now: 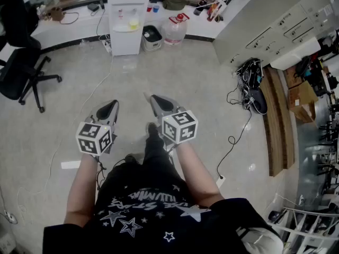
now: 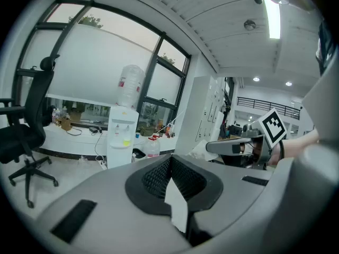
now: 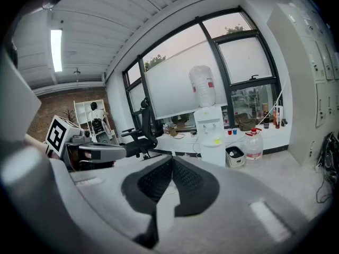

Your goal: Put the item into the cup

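Note:
No cup and no item to go into one can be made out on the floor in front of me. In the head view my left gripper [image 1: 112, 106] and right gripper [image 1: 153, 100] are held side by side at waist height, pointing forward over the floor. Each is shut with nothing between its jaws. The left gripper view shows its own dark pads closed tip to tip [image 2: 169, 161], with the right gripper [image 2: 231, 147] off to the side. In the right gripper view the pads also meet [image 3: 172, 161], and the left gripper [image 3: 100, 153] shows at the left.
A white water dispenser [image 1: 127, 17] stands ahead by the counter, with a water jug [image 1: 175, 29] and a small bin beside it. A black office chair [image 1: 21, 73] is at the left. Cables [image 1: 250, 86] and wooden boards [image 1: 275, 120] lie at the right by cabinets.

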{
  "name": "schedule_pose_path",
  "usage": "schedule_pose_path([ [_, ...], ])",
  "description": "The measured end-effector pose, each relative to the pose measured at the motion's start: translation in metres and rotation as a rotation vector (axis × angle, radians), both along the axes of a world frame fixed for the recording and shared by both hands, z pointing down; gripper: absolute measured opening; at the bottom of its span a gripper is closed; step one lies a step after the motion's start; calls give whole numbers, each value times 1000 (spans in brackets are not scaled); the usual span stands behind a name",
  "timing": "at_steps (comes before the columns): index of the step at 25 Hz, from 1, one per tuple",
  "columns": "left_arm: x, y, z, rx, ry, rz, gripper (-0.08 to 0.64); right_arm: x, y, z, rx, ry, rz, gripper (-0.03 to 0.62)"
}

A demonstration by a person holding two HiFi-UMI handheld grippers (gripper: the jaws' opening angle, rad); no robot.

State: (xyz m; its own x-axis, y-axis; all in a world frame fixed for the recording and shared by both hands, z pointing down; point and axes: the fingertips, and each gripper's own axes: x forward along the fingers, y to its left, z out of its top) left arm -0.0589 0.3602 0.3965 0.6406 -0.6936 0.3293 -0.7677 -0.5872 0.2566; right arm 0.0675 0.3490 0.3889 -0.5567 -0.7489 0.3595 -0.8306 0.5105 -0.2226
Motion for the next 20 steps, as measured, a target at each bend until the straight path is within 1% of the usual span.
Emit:
schedule_pose_path([
  [13, -5, 11, -4, 19, 22, -16, 6, -8, 8, 1, 8, -1, -15, 1],
  [20, -8, 7, 0, 6, 26, -26, 6, 2, 2, 5, -17, -47, 15, 2],
])
